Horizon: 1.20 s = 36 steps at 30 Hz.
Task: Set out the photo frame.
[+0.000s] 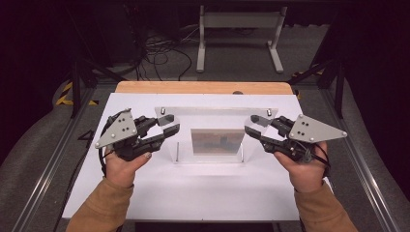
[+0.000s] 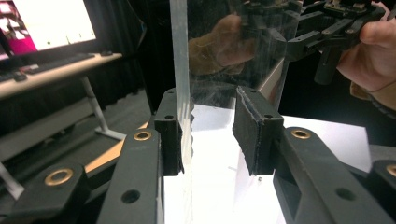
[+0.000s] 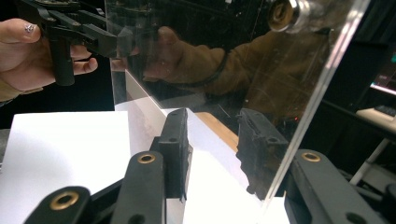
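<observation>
A clear acrylic frame (image 1: 217, 118), two see-through panels joined by metal standoffs at the top corners, stands upright across the middle of the white board (image 1: 193, 193). My left gripper (image 1: 170, 126) clamps its left end. In the left gripper view the pads of that gripper (image 2: 208, 126) press on the two panels, one of them seen edge-on (image 2: 180, 46). My right gripper (image 1: 250, 124) clamps the right end. In the right gripper view one jaw of that gripper (image 3: 217, 149) is seen through the acrylic (image 3: 210, 46). A hand holds each gripper.
The white board lies on a wooden table (image 1: 203, 87). Beyond it on the floor are a white desk frame (image 1: 239, 19) and loose cables (image 1: 159, 53). Metal rails run along both sides. A lit monitor (image 2: 51, 21) stands on a desk to the side.
</observation>
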Available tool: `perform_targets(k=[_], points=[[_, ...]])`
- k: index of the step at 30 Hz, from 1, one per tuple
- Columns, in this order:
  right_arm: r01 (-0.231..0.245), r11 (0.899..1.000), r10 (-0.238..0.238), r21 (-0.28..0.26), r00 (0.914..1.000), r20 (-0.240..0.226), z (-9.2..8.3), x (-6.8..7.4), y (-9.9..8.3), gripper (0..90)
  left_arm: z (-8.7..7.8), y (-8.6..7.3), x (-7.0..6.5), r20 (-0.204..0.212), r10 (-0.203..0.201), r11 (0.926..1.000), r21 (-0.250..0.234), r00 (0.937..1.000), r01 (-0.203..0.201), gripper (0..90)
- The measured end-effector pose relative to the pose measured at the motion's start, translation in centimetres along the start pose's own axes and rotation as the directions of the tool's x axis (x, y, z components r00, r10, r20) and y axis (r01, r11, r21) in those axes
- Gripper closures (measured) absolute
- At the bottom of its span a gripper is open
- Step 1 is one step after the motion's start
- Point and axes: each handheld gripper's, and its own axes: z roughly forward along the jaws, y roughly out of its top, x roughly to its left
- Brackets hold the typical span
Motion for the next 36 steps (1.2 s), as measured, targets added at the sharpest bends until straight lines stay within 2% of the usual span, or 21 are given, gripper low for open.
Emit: perform_targets(k=[6,10,11,17,21,25,28,31,36], points=[[-0.021,1.000,0.021,0.015,0.9998,0.001,-0.2,0.2,0.4,61.9,0.1,0.0,0.2,0.017,-0.042,0.9991,0.008,0.9990,0.042,64.0],[-0.057,0.998,0.057,0.027,0.9983,-0.011,-0.2,0.0,0.3,62.0,0.3,-0.2,0.2,0.024,-0.072,0.9974,0.013,0.9971,0.071,63.9],[-0.057,0.998,0.057,0.026,0.9983,-0.013,-0.2,-0.1,0.2,62.1,0.3,-0.1,0.2,0.023,-0.063,0.9979,0.017,0.9977,0.063,63.9],[-0.075,0.997,0.075,0.027,0.9970,-0.019,0.0,-0.9,0.0,60.8,0.8,-0.1,0.4,0.008,-0.074,0.9972,0.011,0.9972,0.074,63.5],[-0.097,0.995,0.098,0.017,0.9952,-0.008,0.4,-1.2,-0.1,59.3,1.2,-0.3,0.6,-0.029,-0.049,0.9988,-0.008,0.9984,0.049,61.0],[-0.094,0.996,0.094,0.005,0.9951,0.030,0.8,-1.1,-0.4,55.3,1.6,-0.4,0.9,-0.056,-0.045,0.9990,-0.010,0.9974,0.044,59.0],[-0.109,0.994,0.108,0.003,0.9923,0.060,1.2,-1.4,-0.7,44.6,1.9,-0.6,1.1,-0.101,-0.048,0.9987,0.014,0.9937,0.050,52.0],[-0.139,0.990,0.140,-0.008,0.9884,0.060,1.4,-1.8,-1.1,39.7,2.2,-1.2,1.6,-0.108,-0.075,0.9967,0.024,0.9913,0.078,47.5],[-0.168,0.986,0.168,-0.009,0.9835,0.067,1.7,-2.4,-1.8,35.0,2.9,-2.2,2.0,-0.100,-0.084,0.9950,0.046,0.9914,0.089,45.6]])
